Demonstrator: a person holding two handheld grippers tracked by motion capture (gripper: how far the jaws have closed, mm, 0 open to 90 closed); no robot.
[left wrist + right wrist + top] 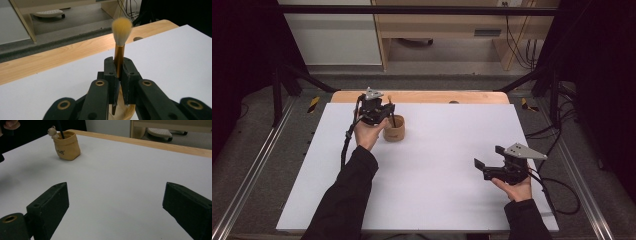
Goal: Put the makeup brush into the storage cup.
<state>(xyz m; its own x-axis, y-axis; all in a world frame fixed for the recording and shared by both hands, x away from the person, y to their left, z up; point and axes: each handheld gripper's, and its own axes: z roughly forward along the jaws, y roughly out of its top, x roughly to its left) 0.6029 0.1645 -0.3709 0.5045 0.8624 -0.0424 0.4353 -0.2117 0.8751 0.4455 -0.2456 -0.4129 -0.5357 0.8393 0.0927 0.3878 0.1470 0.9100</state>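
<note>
Left gripper view: the left hand-held gripper (119,75) pinches the golden handle of a makeup brush (121,37), bristles up, directly over the tan pouch (394,128) standing at about ten o'clock on the white desk (437,165). At four o'clock, well apart, the right hand-held gripper (115,207) hovers spread wide, holding nothing.

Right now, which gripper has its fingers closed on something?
The left gripper: its fingers clamp the brush over the tan pouch. The right gripper is open, holding nothing.
</note>
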